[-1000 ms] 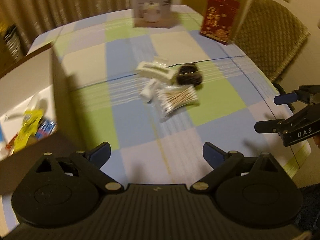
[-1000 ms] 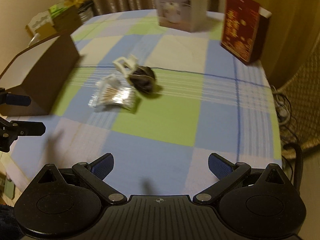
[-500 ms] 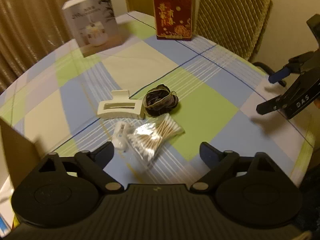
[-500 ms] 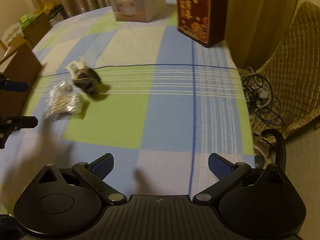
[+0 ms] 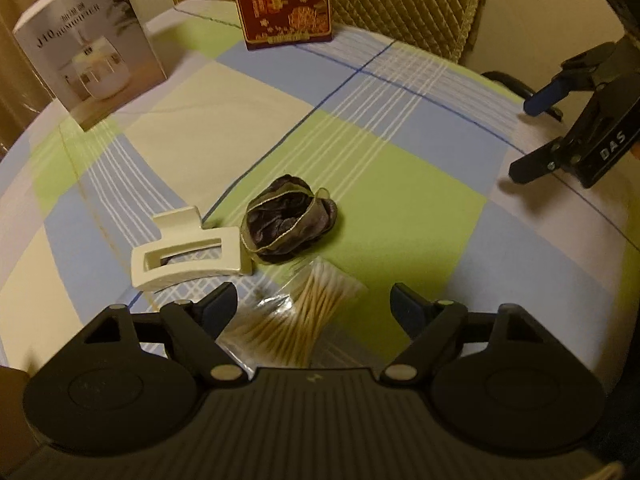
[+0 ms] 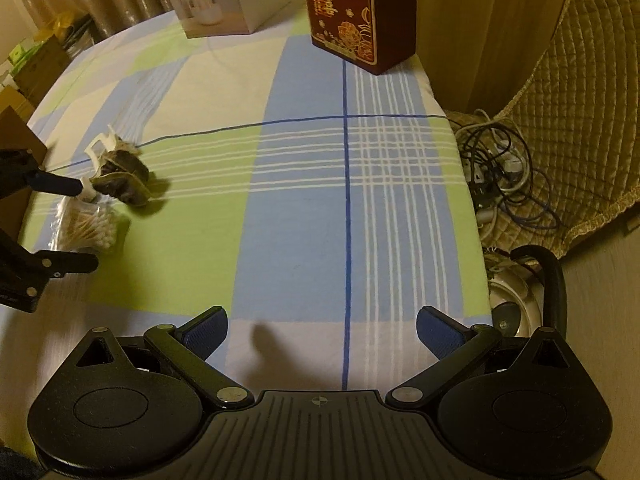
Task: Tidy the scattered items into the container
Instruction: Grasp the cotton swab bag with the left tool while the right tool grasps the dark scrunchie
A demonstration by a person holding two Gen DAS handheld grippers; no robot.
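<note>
Reaching with the released left tool (image 5: 314, 304) over the bag of cotton swabs (image 5: 292, 320); next: lower, clench; right tool (image 6: 322, 328) released, idle

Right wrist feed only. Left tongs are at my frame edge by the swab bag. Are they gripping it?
Observer: No. The left tongs are open; the cotton swab bag lies on the cloth between the fingers, ungripped.
Operator: White thing behind the scrunchie?
Observer: A cream hair clip, lying flat, one end against the dark scrunchie.
Operator: Where do my tongs sit relative to that pile?
Observer: The right tongs are open, well right of the scrunchie, near the edge of the checked tablecloth.
</note>
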